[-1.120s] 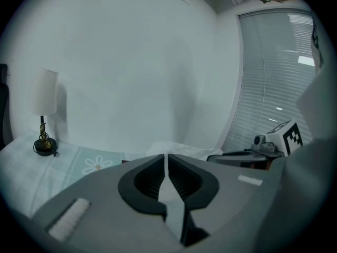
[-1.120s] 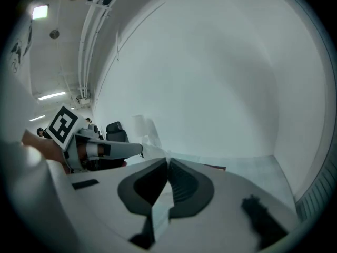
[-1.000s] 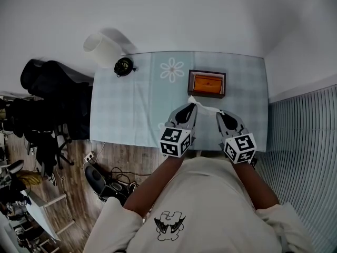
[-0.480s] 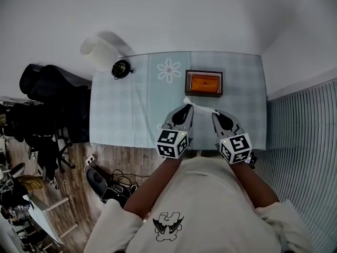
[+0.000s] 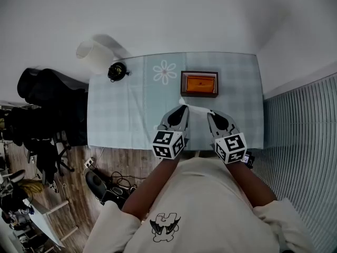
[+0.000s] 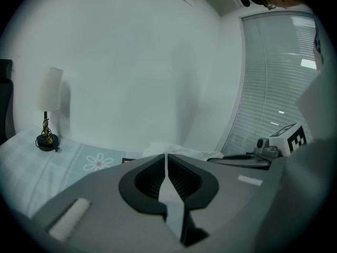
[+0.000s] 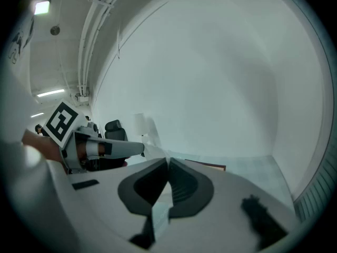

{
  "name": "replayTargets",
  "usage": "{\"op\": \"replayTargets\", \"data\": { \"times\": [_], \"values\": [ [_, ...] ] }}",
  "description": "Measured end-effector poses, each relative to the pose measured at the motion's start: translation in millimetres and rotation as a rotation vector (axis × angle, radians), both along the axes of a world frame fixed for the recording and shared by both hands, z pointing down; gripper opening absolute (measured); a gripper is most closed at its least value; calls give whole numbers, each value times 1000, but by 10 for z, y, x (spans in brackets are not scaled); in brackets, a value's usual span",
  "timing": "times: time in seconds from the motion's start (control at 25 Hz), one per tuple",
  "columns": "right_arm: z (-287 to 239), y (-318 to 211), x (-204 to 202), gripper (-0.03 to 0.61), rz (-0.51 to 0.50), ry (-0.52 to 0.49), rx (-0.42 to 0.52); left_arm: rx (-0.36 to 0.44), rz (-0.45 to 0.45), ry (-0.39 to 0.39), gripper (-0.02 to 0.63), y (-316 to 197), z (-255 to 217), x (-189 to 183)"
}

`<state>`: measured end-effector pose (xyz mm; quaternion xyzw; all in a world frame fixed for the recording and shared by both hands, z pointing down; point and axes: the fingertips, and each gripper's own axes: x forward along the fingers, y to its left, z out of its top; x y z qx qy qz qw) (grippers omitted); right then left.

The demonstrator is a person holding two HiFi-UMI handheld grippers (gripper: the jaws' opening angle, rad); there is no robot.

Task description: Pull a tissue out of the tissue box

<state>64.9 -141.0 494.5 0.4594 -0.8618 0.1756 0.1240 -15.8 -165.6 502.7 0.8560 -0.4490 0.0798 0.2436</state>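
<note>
A brown tissue box (image 5: 199,83) with an orange top sits on the pale checked table (image 5: 121,109), toward its far right. A white tissue (image 5: 195,108) is stretched in the air between my two grippers, just in front of the box. My left gripper (image 5: 182,108) is shut on the tissue's left end and my right gripper (image 5: 210,113) on its right end. In the left gripper view the jaws (image 6: 166,158) are closed, with the crumpled tissue (image 6: 176,151) just beyond them. The right gripper view shows closed jaws (image 7: 168,162) and the box's edge (image 7: 208,166) behind.
A lamp with a white shade (image 5: 90,54) and black base (image 5: 115,70) stands at the table's far left corner. A flower print (image 5: 164,71) lies left of the box. Dark chairs (image 5: 47,104) stand left of the table and slatted blinds (image 5: 300,130) to the right.
Only the head view has shifted a little. Both grippers keep the tissue stretched in the same place before the box.
</note>
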Motion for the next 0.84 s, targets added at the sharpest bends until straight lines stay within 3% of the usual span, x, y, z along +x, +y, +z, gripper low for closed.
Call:
{"op": "replayTargets", "data": {
  "times": [0.84],
  "values": [
    [16,-33,22,14,11,-1,-7,-8,6,1,25,-3,24,24]
  ]
}}
